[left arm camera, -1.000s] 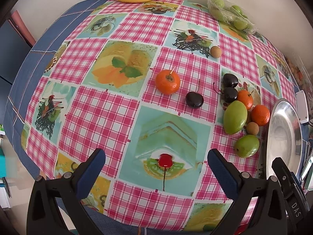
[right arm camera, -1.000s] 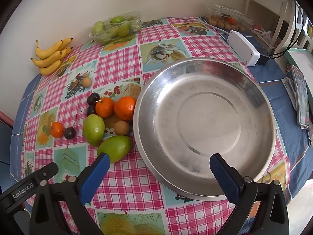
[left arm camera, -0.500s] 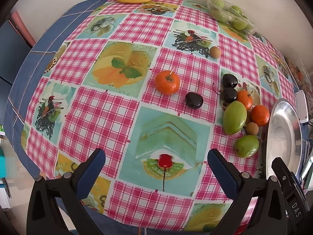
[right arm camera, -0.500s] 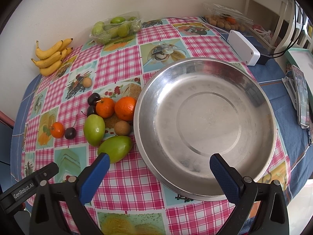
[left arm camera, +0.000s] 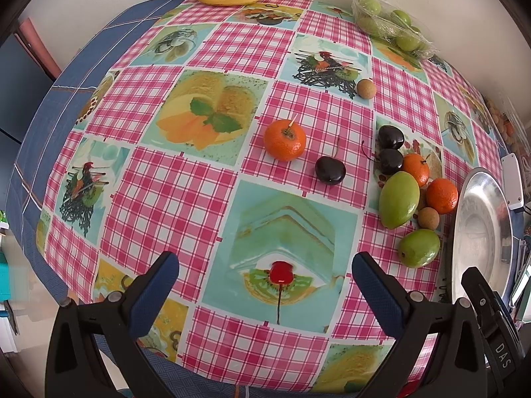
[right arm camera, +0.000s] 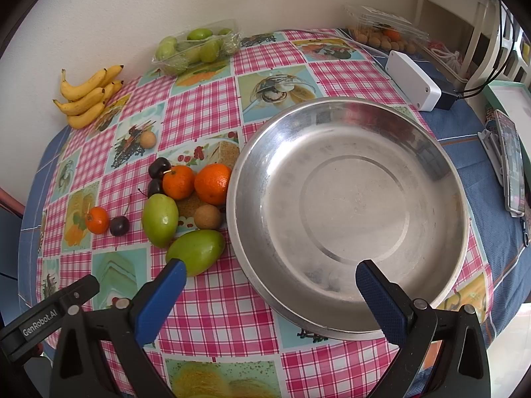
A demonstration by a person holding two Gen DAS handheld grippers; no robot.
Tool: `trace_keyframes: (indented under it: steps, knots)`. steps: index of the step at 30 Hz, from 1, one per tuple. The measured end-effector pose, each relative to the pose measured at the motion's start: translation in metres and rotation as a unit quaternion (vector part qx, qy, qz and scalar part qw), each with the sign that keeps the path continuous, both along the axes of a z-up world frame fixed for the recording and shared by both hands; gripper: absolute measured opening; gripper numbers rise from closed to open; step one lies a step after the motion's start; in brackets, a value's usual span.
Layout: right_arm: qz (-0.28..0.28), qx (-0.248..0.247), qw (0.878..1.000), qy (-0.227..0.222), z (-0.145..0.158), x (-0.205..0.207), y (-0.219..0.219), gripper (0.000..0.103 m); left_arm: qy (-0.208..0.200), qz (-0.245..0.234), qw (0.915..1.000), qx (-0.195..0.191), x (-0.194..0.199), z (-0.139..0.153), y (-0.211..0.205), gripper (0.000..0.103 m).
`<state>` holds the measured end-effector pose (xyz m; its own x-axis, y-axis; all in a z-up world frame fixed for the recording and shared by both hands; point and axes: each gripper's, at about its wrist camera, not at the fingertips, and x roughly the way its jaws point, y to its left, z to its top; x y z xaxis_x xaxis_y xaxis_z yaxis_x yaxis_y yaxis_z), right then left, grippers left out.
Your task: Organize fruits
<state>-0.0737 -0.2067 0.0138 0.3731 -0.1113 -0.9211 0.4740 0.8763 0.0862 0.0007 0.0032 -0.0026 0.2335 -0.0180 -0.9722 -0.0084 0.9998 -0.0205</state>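
Observation:
Loose fruit lies on the checked tablecloth: a small orange [left arm camera: 284, 140], a dark cherry [left arm camera: 329, 170], two more cherries [left arm camera: 391, 137], two oranges [right arm camera: 212, 184], two green mangoes [right arm camera: 160, 220] [right arm camera: 196, 251] and brown longans [right arm camera: 207, 216]. A large steel bowl [right arm camera: 431, 172] stands bare to the right of the cluster. My left gripper [left arm camera: 265, 270] hovers open over the near tablecloth, short of the fruit. My right gripper [right arm camera: 270, 275] is open above the bowl's near rim, its left finger [right arm camera: 166, 285] just in front of the nearer mango.
Bananas [right arm camera: 88, 94] and a wrapped tray of green fruit [right arm camera: 195, 48] sit by the wall. A lone longan [left arm camera: 366, 89] lies mid-table. A white box [right arm camera: 413, 79], a clear punnet [right arm camera: 385, 34] and a phone [right arm camera: 512, 162] lie right of the bowl.
Both views have shifted only slightly; the left gripper has edged a little towards the fruit. Nothing was picked up or moved.

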Motion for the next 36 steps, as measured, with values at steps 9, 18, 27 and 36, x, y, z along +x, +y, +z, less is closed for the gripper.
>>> trace_keyframes:
  steps: [9,18,27,36]
  knots:
    - [-0.001,0.000,1.000,0.000,0.000,0.000,0.000,0.103,0.000,0.000,1.0000,0.000,0.000,0.000,0.000,0.103]
    - [-0.002,-0.001,1.000,0.000,0.001,0.000,-0.001,0.103,0.004,0.005,1.0000,-0.003,0.000,-0.002,0.004,0.103]
    - [0.001,0.003,1.000,-0.004,0.000,0.000,0.000,0.103,-0.036,0.010,0.9989,-0.027,0.001,0.006,0.005,0.103]
    - [0.043,0.020,0.997,-0.055,0.009,0.009,0.017,0.103,-0.086,0.027,0.9946,-0.050,0.012,0.010,0.012,0.103]
